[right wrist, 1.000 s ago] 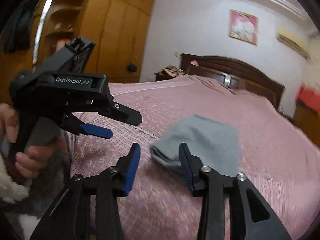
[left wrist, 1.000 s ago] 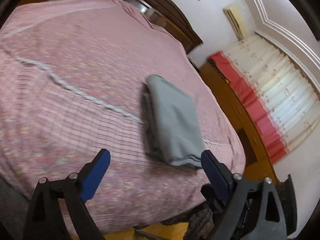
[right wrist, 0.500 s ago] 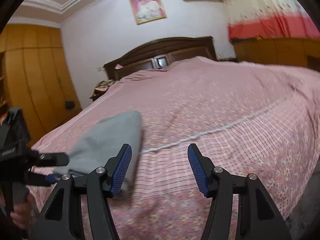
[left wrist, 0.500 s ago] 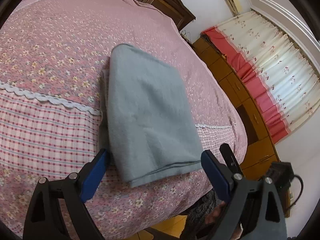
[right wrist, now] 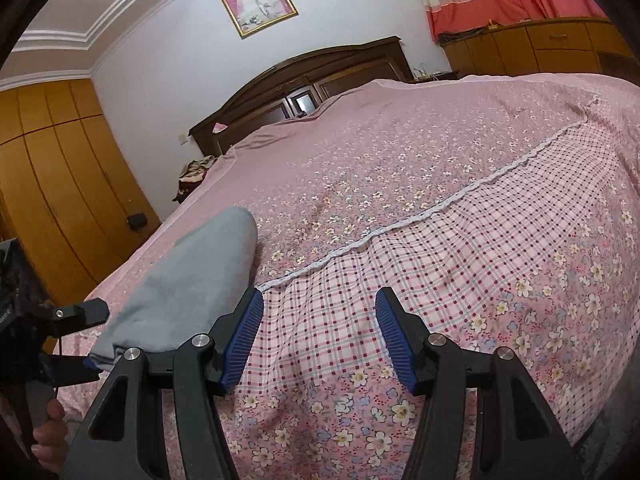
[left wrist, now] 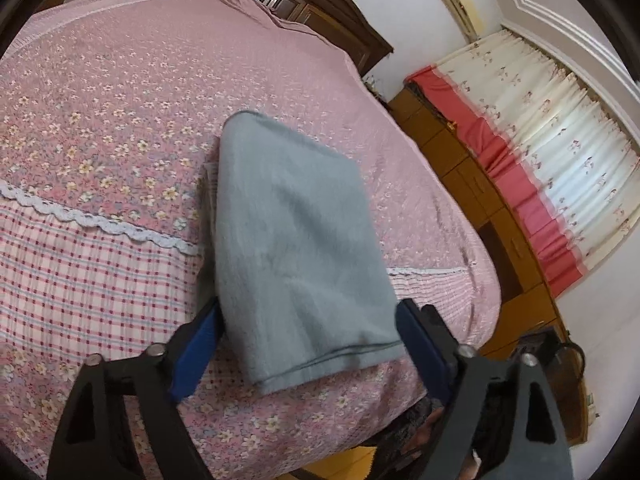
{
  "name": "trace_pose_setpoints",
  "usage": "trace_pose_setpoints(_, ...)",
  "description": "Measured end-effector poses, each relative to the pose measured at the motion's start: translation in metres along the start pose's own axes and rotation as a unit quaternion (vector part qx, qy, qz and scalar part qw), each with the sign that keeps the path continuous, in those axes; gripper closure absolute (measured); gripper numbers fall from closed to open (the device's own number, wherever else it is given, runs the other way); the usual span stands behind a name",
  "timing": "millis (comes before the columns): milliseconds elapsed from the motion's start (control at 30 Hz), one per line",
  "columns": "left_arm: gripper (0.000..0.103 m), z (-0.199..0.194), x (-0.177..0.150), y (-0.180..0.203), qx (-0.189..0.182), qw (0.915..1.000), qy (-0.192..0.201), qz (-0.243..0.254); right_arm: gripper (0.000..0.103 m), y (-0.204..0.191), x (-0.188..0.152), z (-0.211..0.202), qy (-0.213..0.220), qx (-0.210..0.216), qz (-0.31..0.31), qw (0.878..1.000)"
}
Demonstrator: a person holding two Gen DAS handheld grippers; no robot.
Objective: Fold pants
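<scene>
While the folded pants [left wrist: 296,240] fill mid-frame, your left gripper [left wrist: 308,344] straddles them, jaws spread. Your right gripper [right wrist: 318,336] gapes empty above the bedspread [right wrist: 460,208].

Pants [left wrist: 296,240]: grey, soft matt cloth with a faint nap; bedspread [left wrist: 100,120]: thin pink printed cloth with a lace strip; grippers' fingers [right wrist: 244,332]: matt black plastic with ribbed blue pads and bright metal screws; headboard [right wrist: 304,76]: dark glossy wood.

Black left claw [left wrist: 308,344], black right claw [right wrist: 318,336], ribbed blue pads [right wrist: 242,338], silver pivot screws [right wrist: 200,340]
</scene>
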State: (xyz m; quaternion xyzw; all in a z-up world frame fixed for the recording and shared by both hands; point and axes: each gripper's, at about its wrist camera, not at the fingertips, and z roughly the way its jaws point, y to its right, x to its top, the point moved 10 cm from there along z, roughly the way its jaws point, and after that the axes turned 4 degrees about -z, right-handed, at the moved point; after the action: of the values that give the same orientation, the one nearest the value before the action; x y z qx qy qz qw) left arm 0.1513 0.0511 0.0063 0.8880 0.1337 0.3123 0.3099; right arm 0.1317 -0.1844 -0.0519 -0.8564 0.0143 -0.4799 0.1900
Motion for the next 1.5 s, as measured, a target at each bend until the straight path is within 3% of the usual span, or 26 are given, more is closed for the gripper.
trace_pose_setpoints(33, 0.028, -0.001, -0.001, -0.005, 0.009, 1.0, -0.002, 0.003, 0.043, 0.002, 0.002, -0.001, 0.004, -0.012, -0.004, 1.0)
trace_pose_setpoints(100, 0.053, -0.005, -0.001, -0.014, 0.028, 0.9996, -0.004, 0.005, 0.043, 0.007, 0.005, -0.005, 0.019, -0.032, -0.016, 0.999)
trace_pose_setpoints(200, 0.062, -0.011, -0.001, -0.019, 0.026, 0.9997, 0.004, -0.001, 0.043, 0.009, 0.006, -0.006, 0.022, -0.033, -0.018, 0.999)
trace_pose_setpoints(333, 0.066, -0.023, 0.002, -0.019, 0.026, 0.9996, 0.006, -0.002, 0.043, 0.016, 0.002, -0.001, 0.008, -0.034, -0.002, 0.999)
trace_pose_setpoints(433, 0.065, -0.024, 0.004, -0.014, 0.043, 0.9991, 0.005, 0.003, 0.043, 0.024, 0.003, -0.006, 0.019, -0.063, 0.0, 0.998)
trace_pose_setpoints(600, 0.063, -0.019, 0.002, -0.008, 0.05, 0.9987, -0.005, -0.013, 0.043, 0.026, 0.005, -0.009, 0.019, -0.065, 0.001, 0.998)
trace_pose_setpoints(733, 0.073, -0.032, 0.004, 0.005, 0.063, 0.9976, 0.021, 0.021, 0.043, 0.025, 0.003, -0.009, 0.014, -0.068, -0.005, 0.998)
trace_pose_setpoints(867, 0.077, -0.042, 0.015, 0.034, 0.061, 0.9963, 0.033, 0.052, 0.041, 0.0, -0.001, -0.022, 0.043, -0.057, -0.065, 0.995)
trace_pose_setpoints(967, 0.083, -0.043, 0.023, 0.056, 0.032, 0.997, 0.032, 0.062, 0.023, -0.028, -0.006, -0.033, 0.068, -0.029, -0.108, 0.991)
trace_pose_setpoints(1167, 0.084, -0.046, 0.037, 0.093, -0.015, 0.9965, 0.032, 0.076, 0.022, -0.087, -0.024, -0.038, 0.078, 0.025, -0.201, 0.976)
trace_pose_setpoints(1233, 0.085, -0.045, 0.038, 0.099, -0.017, 0.9958, 0.032, 0.084, 0.022, -0.096, -0.03, -0.033, 0.076, 0.007, -0.224, 0.972)
trace_pose_setpoints(1333, 0.085, -0.045, 0.04, 0.101, -0.015, 0.9956, 0.032, 0.087, 0.022, -0.096, -0.026, -0.019, 0.075, -0.018, -0.221, 0.972)
trace_pose_setpoints(1500, 0.083, -0.04, 0.045, 0.085, 0.022, 0.9971, 0.016, 0.072, 0.022, -0.084, -0.027, -0.002, 0.048, -0.009, -0.175, 0.983)
